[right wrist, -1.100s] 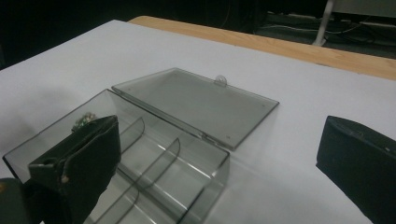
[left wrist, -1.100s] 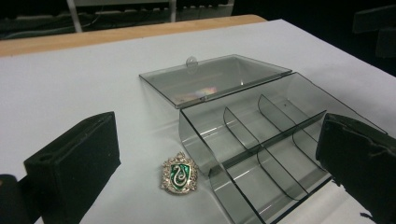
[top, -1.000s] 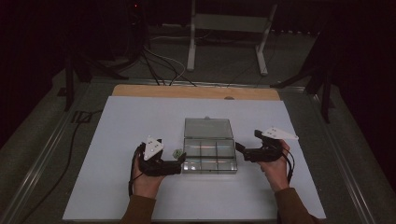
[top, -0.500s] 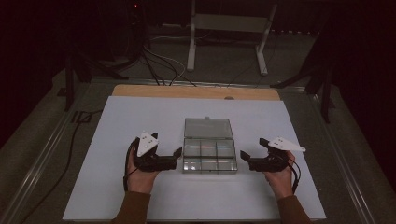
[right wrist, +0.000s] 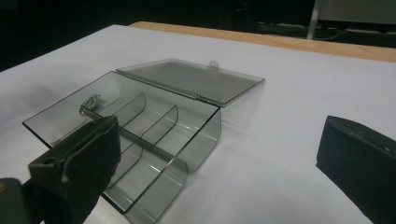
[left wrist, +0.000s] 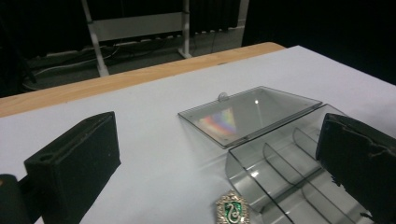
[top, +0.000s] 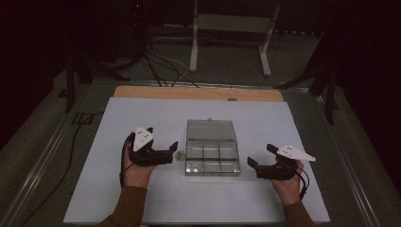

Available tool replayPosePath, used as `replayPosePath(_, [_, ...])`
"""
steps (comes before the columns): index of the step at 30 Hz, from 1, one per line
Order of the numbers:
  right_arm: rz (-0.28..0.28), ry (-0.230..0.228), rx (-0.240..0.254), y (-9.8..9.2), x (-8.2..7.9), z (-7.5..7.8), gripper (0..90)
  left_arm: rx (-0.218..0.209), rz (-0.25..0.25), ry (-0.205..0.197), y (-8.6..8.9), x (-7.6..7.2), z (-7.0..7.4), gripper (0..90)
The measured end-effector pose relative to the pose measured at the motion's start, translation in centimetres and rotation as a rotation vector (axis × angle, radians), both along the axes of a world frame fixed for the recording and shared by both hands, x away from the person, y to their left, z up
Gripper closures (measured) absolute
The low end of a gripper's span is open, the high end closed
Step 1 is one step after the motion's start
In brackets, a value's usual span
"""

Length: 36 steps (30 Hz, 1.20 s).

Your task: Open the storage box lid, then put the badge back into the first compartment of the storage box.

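1. Resting on the white tabletop [top: 142, 203], left tongs [top: 172, 152] and right tongs [top: 257, 163], one on each side of a clear compartment box [top: 211, 160]; both spread wide, nothing gripped.
2. Compared with a second ago: right tongs pulled back from the box's right edge, now apart from it and nearer the person; left tongs shifted slightly left and away, tips now near a small badge [top: 179, 155].
3. Box unmoved, lid [top: 210, 129] already swung fully open and lying flat on the tabletop behind the tray.
4. Judging from that: opening step looks finished, both tongs freed, badge likely next to be picked up and placed in a compartment.
5. Box in the middle of the tabletop, long axis running left to right, hinge along the far edge, open tray facing up, six empty compartments in two rows.
6. Badge just beside the box's left wall, lying flat, green and silver crest face up; in the left gripper view, sitting between the jaws, pointed end toward the camera [left wrist: 231, 209].
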State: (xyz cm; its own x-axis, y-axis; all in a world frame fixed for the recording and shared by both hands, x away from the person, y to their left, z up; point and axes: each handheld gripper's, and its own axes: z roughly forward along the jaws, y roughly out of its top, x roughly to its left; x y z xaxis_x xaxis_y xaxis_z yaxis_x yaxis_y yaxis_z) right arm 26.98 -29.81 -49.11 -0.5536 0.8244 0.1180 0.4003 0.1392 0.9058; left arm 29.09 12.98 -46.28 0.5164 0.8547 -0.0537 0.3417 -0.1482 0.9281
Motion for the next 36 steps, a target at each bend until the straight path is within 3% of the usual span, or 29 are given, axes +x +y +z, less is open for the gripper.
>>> replayPosePath(5, [-0.012, -0.006, 0.012, -0.5, 0.0, 0.1, 0.0, 0.007, 0.02, 0.023, 0.1, 0.9, -0.6, 1.5])
replayPosePath(14, [-0.014, 0.0, 0.028, -0.5, -0.1, 0.1, 0.0, -0.003, -0.014, 0.05, -0.1, 2.4, -1.8, 1.4])
replayPosePath(22, [-0.018, 0.0, 0.025, -1.0, -0.4, 0.1, 0.0, 0.034, -0.055, 0.095, -0.9, 3.0, -2.6, 1.6])
replayPosePath(24, [-0.014, 0.001, 0.023, -1.0, -0.6, 0.0, 0.0, 0.051, -0.058, 0.117, -1.2, 3.2, -2.9, 2.3])
replayPosePath(26, [-0.014, 0.0, 0.02, -1.0, -0.6, 0.0, 0.0, 0.07, -0.061, 0.168, -1.5, 3.5, -3.3, 3.9])
replayPosePath(27, [-0.014, 0.0, 0.019, -1.0, -0.6, 0.0, 0.0, 0.07, -0.061, 0.168, -1.5, 3.5, -3.3, 4.8])
replayPosePath(28, [-0.015, -0.001, 0.019, -1.0, -0.6, 0.0, 0.0, 0.084, -0.061, 0.199, -1.8, 3.6, -3.6, 6.0])
replayPosePath(29, [-0.015, -0.001, 0.019, -1.0, -0.6, 0.0, 0.0, 0.084, -0.061, 0.199, -1.8, 3.6, -3.6, 6.9])
replayPosePath(30, [-0.019, 0.001, 0.022, -1.1, -0.5, -0.1, 0.0, 0.11, -0.07, 0.225, -2.1, 3.7, -4.0, 7.8])
replayPosePath(33, [-0.021, 0.005, 0.019, -1.2, -0.5, -0.1, 0.0, 0.134, -0.077, 0.248, -2.4, 3.8, -4.3, 8.5])
replayPosePath(36, [-0.019, 0.006, 0.016, -1.1, -0.5, -0.1, 0.0, 0.129, -0.081, 0.267, -2.5, 3.8, -4.8, 9.2])
